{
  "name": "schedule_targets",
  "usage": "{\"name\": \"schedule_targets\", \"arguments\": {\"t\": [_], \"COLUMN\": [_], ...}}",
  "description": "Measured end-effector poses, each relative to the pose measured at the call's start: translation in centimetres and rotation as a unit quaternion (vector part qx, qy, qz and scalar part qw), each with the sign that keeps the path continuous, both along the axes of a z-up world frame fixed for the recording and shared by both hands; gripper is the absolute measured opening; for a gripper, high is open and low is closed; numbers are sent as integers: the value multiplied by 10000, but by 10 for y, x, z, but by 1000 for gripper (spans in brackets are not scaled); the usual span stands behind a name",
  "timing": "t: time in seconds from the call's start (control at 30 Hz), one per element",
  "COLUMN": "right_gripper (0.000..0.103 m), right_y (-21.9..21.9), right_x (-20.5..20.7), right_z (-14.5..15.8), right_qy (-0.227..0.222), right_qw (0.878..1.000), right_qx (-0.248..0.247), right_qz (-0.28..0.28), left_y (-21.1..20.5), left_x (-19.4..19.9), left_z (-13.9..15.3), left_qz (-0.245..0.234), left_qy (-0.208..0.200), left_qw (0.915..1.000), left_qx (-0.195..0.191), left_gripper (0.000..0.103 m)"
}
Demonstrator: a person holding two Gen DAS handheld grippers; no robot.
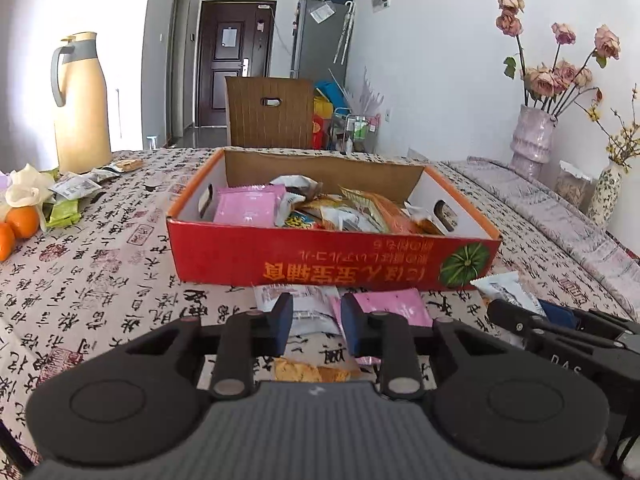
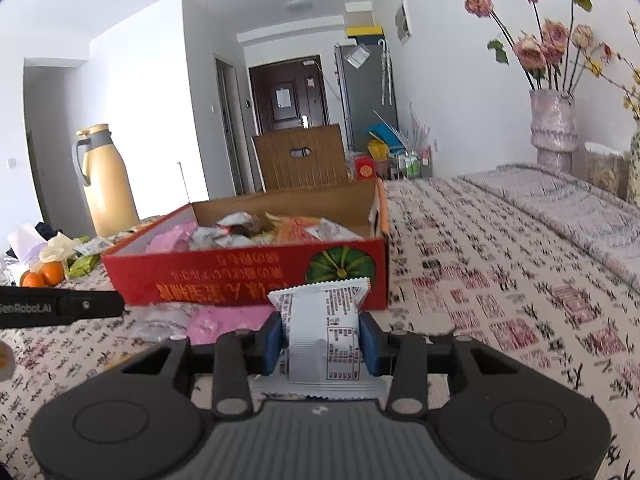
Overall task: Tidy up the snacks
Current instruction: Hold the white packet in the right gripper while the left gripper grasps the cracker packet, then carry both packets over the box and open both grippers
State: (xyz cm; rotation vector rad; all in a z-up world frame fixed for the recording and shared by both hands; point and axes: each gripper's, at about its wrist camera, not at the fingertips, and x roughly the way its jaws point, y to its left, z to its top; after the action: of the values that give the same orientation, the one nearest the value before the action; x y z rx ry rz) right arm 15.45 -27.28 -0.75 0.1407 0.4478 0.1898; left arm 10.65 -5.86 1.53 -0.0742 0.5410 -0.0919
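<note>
A red cardboard box (image 1: 320, 262) full of snack packets stands on the table; it also shows in the right wrist view (image 2: 224, 276). My left gripper (image 1: 316, 320) is open and empty, just above a white packet (image 1: 308, 312) and a pink packet (image 1: 394, 306) lying in front of the box. An orange snack packet (image 1: 308, 372) lies under it. My right gripper (image 2: 322, 340) is shut on a white snack packet (image 2: 324, 336), held above the table in front of the box's right end. That packet (image 1: 506, 290) and the right gripper's fingers (image 1: 520, 320) show at right in the left wrist view.
A yellow thermos jug (image 1: 82, 104), oranges (image 1: 22, 222) and loose packets (image 1: 74, 188) sit at the table's left. A pink vase of dried roses (image 1: 534, 144), a jar (image 1: 572, 186) and a second vase (image 1: 608, 192) stand at the right by the wall. A wooden chair (image 1: 270, 114) stands behind the table.
</note>
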Motion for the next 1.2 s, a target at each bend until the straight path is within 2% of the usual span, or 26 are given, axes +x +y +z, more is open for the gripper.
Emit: {"name": "schedule_targets", "arguments": {"t": [0.1, 0.17, 0.4, 0.5, 0.53, 0.6, 0.63, 0.67, 0.7, 0.83, 0.93, 1.0, 1.03, 1.07, 1.13, 1.2], "right_gripper": [39, 39, 39, 39, 39, 39, 39, 39, 39, 39, 39, 39, 39, 39, 39, 39], "right_y": [2, 4, 5, 5, 5, 5, 5, 5, 5, 6, 7, 7, 7, 7, 8, 8], "right_x": [0, 0, -1, -1, -1, -2, -2, -2, -3, -3, -4, -5, -5, -5, -5, -5], "right_z": [5, 6, 7, 7, 7, 5, 5, 4, 3, 0, -1, -1, -1, -1, -1, -1], "right_qy": [-61, -67, -83, -68, -54, -31, -13, 5, 24, 88, 105, 119, 121, 120, 112, 99], "right_qw": [10000, 10000, 10000, 10000, 10000, 10000, 10000, 10000, 10000, 9999, 9999, 9999, 9999, 9999, 9999, 9999], "right_qx": [8, 5, -3, -2, -2, -2, 3, 3, 2, 4, -11, -20, -23, -23, -26, -36], "right_qz": [22, 27, 40, 38, 41, 47, 49, 52, 52, 65, 82, 78, 74, 75, 86, 102], "left_y": [2, 4, 13, 17, 19, 18, 17, 14, 12, 7, 4, 0, -1, -1, 0, 1], "left_x": [2, 2, -1, 0, 0, -2, -4, -5, -6, 1, 5, 3, 3, 2, 0, -2], "left_z": [-3, -4, 0, -2, -4, -9, -12, -15, -18, -34, -46, -47, -47, -46, -45, -42], "left_qz": [6, -5, 57, 91, 112, 65, 54, 40, 22, 9, -25, -32, -65, -74, -123, -111], "left_qy": [60, 72, -15, 95, 157, 231, 252, 272, 318, 710, 977, 952, 941, 923, 879, 781], "left_qw": [10000, 10000, 10000, 9998, 9997, 9996, 9997, 9996, 9994, 9973, 9948, 9947, 9947, 9947, 9953, 9962], "left_qx": [-23, -25, -80, -120, -160, -124, -53, 47, 115, 201, 279, 397, 417, 443, 384, 364], "left_gripper": [26, 17, 16, 18, 26, 50, 66, 73, 74, 74, 66, 62, 52, 52, 43, 42]}}
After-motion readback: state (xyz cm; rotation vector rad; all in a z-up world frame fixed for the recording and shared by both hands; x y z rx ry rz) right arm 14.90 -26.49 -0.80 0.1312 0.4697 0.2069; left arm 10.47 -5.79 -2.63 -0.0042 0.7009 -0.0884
